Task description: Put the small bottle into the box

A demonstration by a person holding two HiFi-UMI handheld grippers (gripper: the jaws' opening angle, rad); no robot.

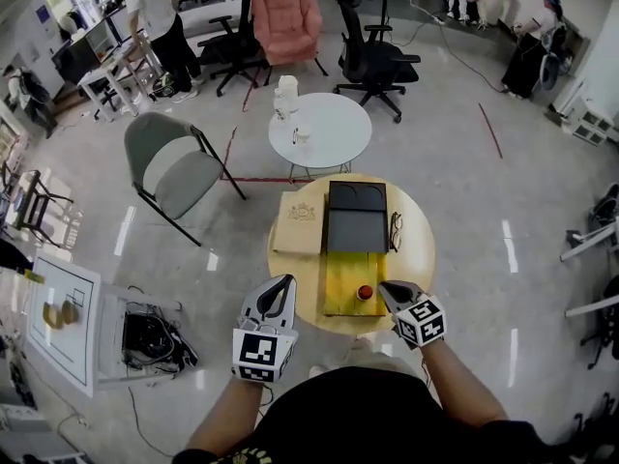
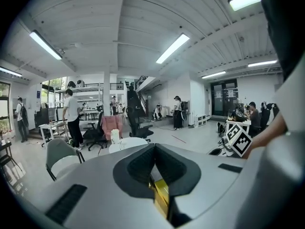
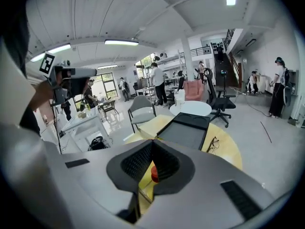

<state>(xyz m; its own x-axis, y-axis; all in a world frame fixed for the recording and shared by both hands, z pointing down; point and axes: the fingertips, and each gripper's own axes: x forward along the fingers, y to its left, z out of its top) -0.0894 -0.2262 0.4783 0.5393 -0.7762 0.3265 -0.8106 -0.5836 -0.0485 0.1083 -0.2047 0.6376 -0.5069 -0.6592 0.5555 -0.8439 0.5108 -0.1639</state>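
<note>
The small bottle (image 1: 365, 292), seen from above as a red cap, stands on a yellow board (image 1: 346, 276) on the round wooden table (image 1: 416, 259). The open black box (image 1: 356, 228) lies just beyond the board. My right gripper (image 1: 385, 287) is shut, its tips just right of the bottle; in the right gripper view the red cap (image 3: 155, 173) shows below the closed tips, not clamped. My left gripper (image 1: 285, 281) is also shut, at the table's near left edge, holding nothing. The left gripper view shows only a slice of yellow board (image 2: 162, 190) under its jaws.
A beige flat box (image 1: 299, 222) lies left of the black box, and glasses (image 1: 396, 230) lie to its right. A white round table (image 1: 319, 131) with a jug stands beyond, a grey folding chair (image 1: 179, 167) to the left. People and office chairs stand farther back.
</note>
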